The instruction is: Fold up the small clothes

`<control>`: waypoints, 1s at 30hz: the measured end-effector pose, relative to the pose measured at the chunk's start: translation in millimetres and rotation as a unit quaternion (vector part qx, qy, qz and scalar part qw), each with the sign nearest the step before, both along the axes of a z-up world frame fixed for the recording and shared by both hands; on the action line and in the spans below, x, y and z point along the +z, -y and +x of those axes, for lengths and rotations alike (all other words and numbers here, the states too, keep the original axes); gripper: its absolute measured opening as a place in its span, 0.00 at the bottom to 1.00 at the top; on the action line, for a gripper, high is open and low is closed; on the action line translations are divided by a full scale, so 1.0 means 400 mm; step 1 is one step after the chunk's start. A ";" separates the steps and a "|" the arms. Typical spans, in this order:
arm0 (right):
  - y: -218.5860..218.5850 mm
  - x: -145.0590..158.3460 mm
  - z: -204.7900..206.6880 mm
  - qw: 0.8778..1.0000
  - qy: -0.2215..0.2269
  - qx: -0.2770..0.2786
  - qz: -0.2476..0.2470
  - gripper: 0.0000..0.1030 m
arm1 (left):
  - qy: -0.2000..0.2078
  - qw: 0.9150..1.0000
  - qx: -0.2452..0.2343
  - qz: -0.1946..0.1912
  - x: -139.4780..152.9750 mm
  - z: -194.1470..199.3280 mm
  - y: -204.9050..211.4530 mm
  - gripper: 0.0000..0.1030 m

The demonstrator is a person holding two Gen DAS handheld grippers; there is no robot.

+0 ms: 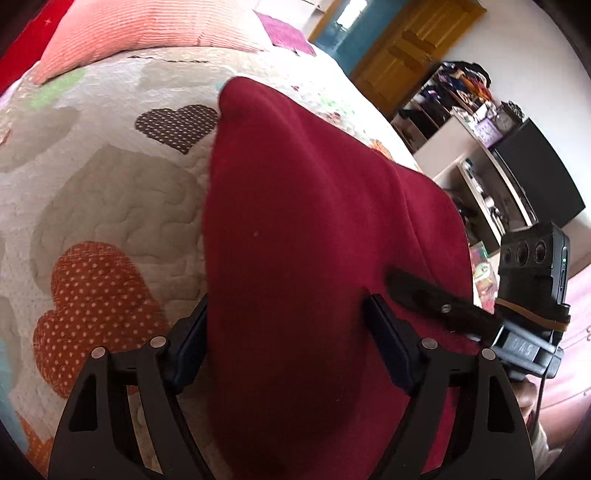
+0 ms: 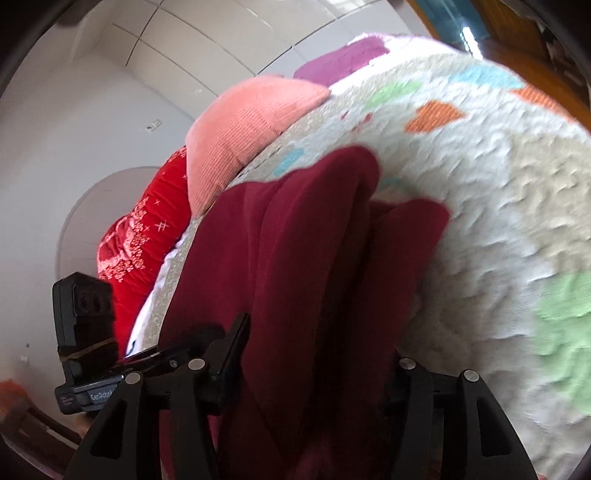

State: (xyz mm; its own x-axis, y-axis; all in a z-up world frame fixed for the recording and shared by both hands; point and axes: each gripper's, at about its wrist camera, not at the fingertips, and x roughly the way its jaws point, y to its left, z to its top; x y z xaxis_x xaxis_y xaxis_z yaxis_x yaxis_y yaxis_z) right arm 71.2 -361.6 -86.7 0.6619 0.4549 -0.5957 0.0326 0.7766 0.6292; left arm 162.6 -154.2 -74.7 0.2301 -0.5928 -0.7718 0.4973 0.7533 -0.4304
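On the quilted bed, the maroon garment lies between your wide left gripper and half-spread right gripper; pull away unevenly and you'll likely drag its fold askew.

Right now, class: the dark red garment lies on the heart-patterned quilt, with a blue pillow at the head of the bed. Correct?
Not quite. The pillow is pink, not blue, as the left wrist view shows. The dark red garment does lie on the heart-patterned quilt.

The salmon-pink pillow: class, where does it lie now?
In the left wrist view the salmon-pink pillow lies top left on the heart-patterned quilt, beside a red cushion, beyond the maroon garment.
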 end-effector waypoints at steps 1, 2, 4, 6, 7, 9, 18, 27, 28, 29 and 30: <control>-0.011 0.001 0.003 1.000 0.004 0.003 -0.007 0.52 | 0.000 1.000 0.000 0.000 0.008 -0.004 -0.003 0.66; -0.020 0.007 0.003 1.000 0.007 0.003 -0.018 0.50 | 0.004 1.000 0.001 -0.001 0.016 -0.010 -0.007 0.59; -0.029 0.030 -0.005 1.000 0.019 0.007 -0.022 0.40 | 0.018 1.000 0.004 -0.001 0.043 -0.036 -0.023 0.54; -0.028 0.061 -0.022 0.999 0.034 0.017 0.010 0.38 | 0.031 1.000 0.004 -0.005 0.077 -0.070 -0.044 0.53; -0.034 0.076 -0.031 0.999 0.040 0.023 0.017 0.37 | 0.047 0.999 0.007 -0.007 0.106 -0.104 -0.067 0.53; -0.056 0.112 -0.065 0.997 0.055 0.039 0.024 0.37 | 0.061 0.998 0.014 -0.015 0.140 -0.146 -0.106 0.53; -0.172 0.091 -0.187 0.997 0.020 0.073 -0.035 0.50 | 0.060 0.993 0.079 0.070 0.078 -0.340 -0.254 0.53; -0.232 0.225 -0.272 0.976 0.096 0.054 -0.188 0.46 | 0.151 0.974 0.133 0.102 0.139 -0.375 -0.246 0.58; -0.264 0.229 -0.266 0.970 0.100 0.069 -0.209 0.44 | 0.151 0.973 0.139 0.107 0.126 -0.370 -0.241 0.58; -0.291 0.219 -0.258 0.967 0.093 0.080 -0.225 0.41 | 0.142 0.974 0.142 0.105 0.107 -0.362 -0.239 0.59; -0.305 0.203 -0.247 0.964 0.082 0.086 -0.236 0.40 | 0.131 0.976 0.144 0.101 0.093 -0.354 -0.237 0.61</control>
